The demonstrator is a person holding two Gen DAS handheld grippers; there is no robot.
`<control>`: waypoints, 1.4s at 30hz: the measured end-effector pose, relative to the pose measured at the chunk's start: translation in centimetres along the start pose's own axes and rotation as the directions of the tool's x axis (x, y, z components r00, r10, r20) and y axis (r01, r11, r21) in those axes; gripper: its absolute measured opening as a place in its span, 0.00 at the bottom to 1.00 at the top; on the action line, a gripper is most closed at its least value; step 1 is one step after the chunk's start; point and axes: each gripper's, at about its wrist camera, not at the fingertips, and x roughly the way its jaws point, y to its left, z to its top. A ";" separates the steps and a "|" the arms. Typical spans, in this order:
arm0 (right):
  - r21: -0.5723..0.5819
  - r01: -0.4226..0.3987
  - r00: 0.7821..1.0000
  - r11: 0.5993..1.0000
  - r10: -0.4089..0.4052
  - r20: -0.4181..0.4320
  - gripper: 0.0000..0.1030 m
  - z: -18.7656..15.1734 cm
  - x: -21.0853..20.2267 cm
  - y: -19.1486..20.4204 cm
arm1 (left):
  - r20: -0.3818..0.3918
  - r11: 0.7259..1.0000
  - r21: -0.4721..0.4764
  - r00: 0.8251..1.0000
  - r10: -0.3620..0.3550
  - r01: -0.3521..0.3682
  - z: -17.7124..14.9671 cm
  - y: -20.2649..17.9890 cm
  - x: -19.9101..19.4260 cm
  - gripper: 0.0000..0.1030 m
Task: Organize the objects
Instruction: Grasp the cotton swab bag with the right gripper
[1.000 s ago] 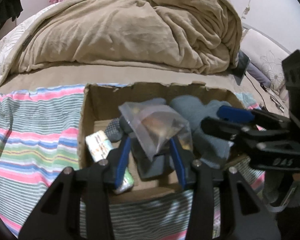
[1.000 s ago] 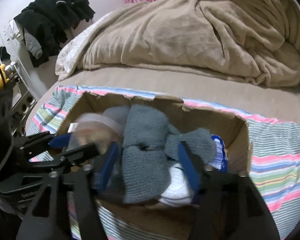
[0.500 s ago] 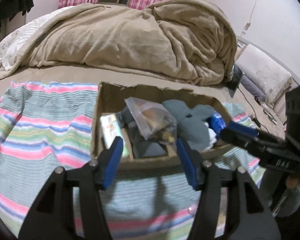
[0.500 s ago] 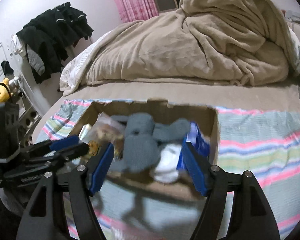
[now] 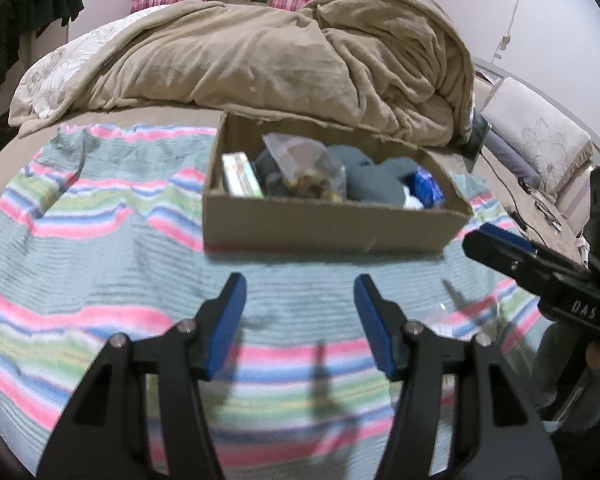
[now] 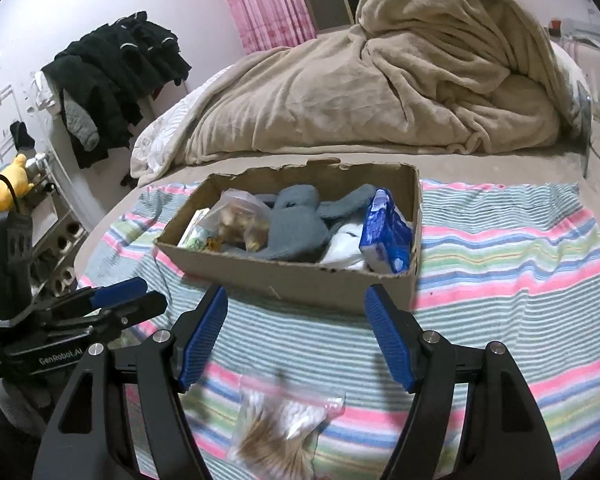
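A cardboard box [image 5: 323, 228] [image 6: 300, 276] stands on a striped blanket. It holds a clear bag of brown bits [image 5: 307, 168] [image 6: 240, 216], grey knit socks [image 5: 375, 180] [image 6: 300, 220], a green-white carton [image 5: 240, 176], a blue packet [image 6: 387, 232] and something white [image 6: 343, 248]. My left gripper [image 5: 300, 320] is open and empty, in front of the box. My right gripper [image 6: 296, 336] is open and empty, also in front of the box. A clear bag of brown and white bits [image 6: 284, 428] lies on the blanket below the right gripper.
The striped blanket [image 5: 80, 240] [image 6: 519, 280] covers the near bed. A heaped beige duvet [image 5: 280, 52] [image 6: 399, 92] lies behind the box. Dark clothes [image 6: 112, 76] hang at the left wall. A cable [image 5: 503, 184] and pillow [image 5: 535, 136] lie at the right.
Both grippers have pulled back out of the box and toward me. The left gripper let go of the clear bag, which stays in the box. The right gripper drew away from the grey socks.
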 end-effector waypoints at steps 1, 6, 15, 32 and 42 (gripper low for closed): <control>-0.006 0.000 1.000 1.000 0.000 -0.004 0.72 -0.3 -0.1 0.2 | -0.004 1.000 -0.001 1.000 0.000 0.000 -0.3 0.0 -0.1 0.56; -0.009 0.018 0.999 1.000 -0.018 -0.031 0.72 -1.9 -0.4 0.7 | -0.022 1.000 -0.020 1.000 0.011 -0.012 -2.1 0.3 -0.7 0.56; -0.019 0.044 0.992 0.999 -0.046 -0.119 0.72 -5.3 0.4 1.7 | -0.030 0.999 -0.014 0.998 0.051 -0.052 -4.3 0.6 -1.1 0.56; -0.128 0.090 0.963 0.988 -0.119 -0.241 0.72 -9.2 4.0 3.7 | -0.034 0.987 0.081 0.989 0.142 -0.139 -6.4 -0.5 0.2 0.56; -0.129 0.018 0.974 0.991 -0.047 -0.222 0.46 -8.7 2.9 4.2 | -0.027 0.994 0.041 0.995 0.098 -0.097 -6.0 0.1 -0.2 0.56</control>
